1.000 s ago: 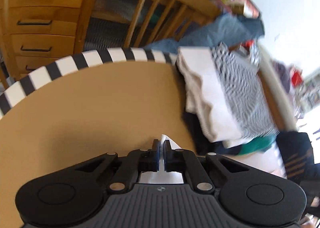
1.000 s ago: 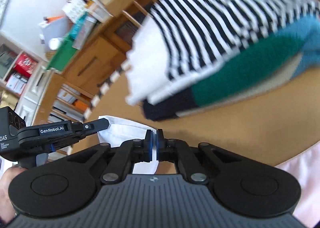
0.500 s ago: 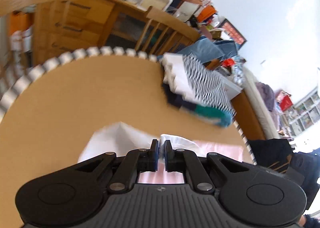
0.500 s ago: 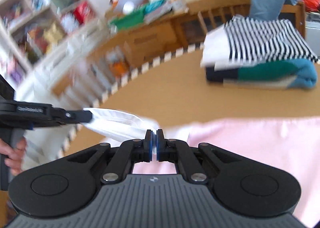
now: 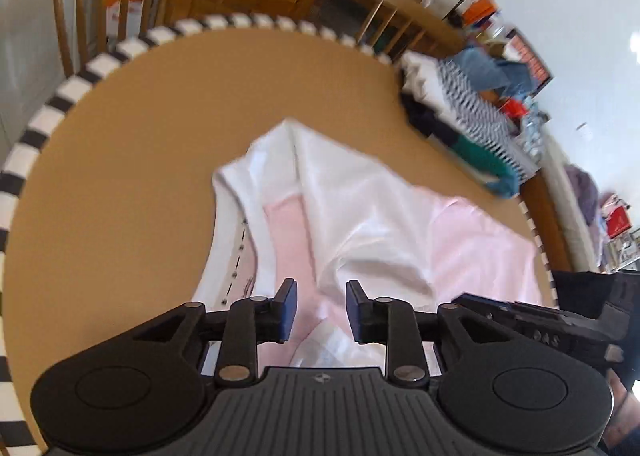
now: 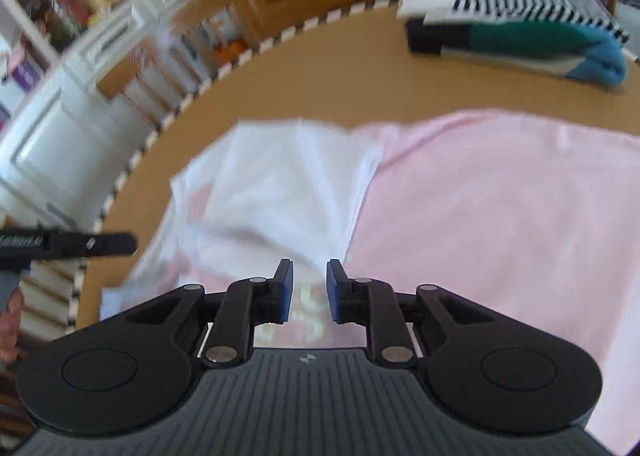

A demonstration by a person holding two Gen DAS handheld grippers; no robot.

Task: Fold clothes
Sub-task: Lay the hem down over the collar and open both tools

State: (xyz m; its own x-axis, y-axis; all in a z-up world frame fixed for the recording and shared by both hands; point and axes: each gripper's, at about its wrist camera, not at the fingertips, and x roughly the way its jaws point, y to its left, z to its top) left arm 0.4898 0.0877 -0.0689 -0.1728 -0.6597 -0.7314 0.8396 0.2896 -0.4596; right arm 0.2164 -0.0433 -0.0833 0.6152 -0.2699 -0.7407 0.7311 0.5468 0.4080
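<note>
Pink cloth fills the ground nearest us: the pink garment (image 6: 500,216) lies spread on the desk (image 5: 160,116), reaching toward its right edge, and a white section (image 5: 352,208) is laid back over its left part. Our left gripper (image 5: 318,302) hangs just above that overlap with its jaws parted and nothing between them. Our right gripper (image 6: 308,290) is likewise released, its blue pads (image 6: 285,288) apart over the seam where white meets pink.

We judge the step in hand to be setting this fold, since both grippers hold nothing and the white flap sits rumpled, with ridges running from the near end to its far corner. To do it well, we should flatten those ridges outward from the fold line before taking a new grip, or the creases may get locked into the next fold. We would then pinch only the top layers at the near edge, both grippers level, so the edge travels square and does not skew.

Farther off, the stack of folded clothes (image 6: 516,28), striped piece on top, sits near the far right corner of the desk, well apart from our garment. Beyond the striped desk border stand wooden chairs (image 5: 80,8) and cluttered shelves, too blurred to detail.
</note>
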